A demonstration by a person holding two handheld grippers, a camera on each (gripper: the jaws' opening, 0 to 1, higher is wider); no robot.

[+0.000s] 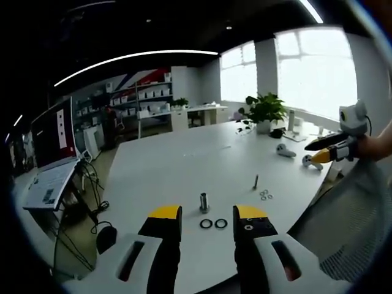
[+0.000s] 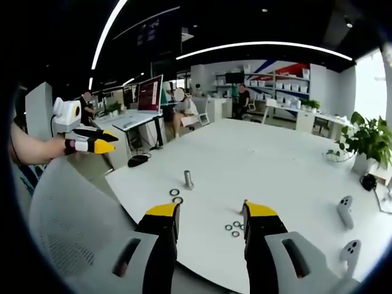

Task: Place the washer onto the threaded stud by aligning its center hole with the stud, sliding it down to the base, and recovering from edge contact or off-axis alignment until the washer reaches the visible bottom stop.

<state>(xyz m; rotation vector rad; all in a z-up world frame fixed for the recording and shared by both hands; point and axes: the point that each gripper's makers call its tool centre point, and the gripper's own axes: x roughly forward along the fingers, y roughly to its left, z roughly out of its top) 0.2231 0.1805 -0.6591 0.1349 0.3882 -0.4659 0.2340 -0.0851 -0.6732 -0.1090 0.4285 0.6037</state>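
While both tools hang off the near edge of the white table (image 1: 184,159), nothing is gripped: the left gripper (image 1: 207,215) has its yellow-tipped jaws spread wide w/ bare tabletop between them, and the right gripper (image 2: 209,211) is spread the same way, holding nothing. From the left gripper view the threaded stud (image 1: 204,201) stands upright just past the tips at abt 12 o'clock, w/ two dark washers (image 1: 213,223) lying flat side by side right in front of it, between the jaws. A thinner bolt (image 1: 256,181) stands at abt 1 o'clock, and a cluster of small rings (image 1: 266,195) sits beside it; too small to count or to tell what kind. The right gripper also shows at 3 o'clock, held by a hand, its jaws seen side-on so I can't read the gap there. In the right gripper view the stud (image 2: 188,179) is at 11 o'clock, the two washers (image 2: 176,196) just below it, the small rings (image 2: 233,229) partly hidden by the right jaw. The left gripper (image 2: 108,143) comes in at 9 o'clock. A potted plant (image 2: 369,144) sits at the far edge, cut off by the rim; two white controllers (image 2: 346,211) lie near it.
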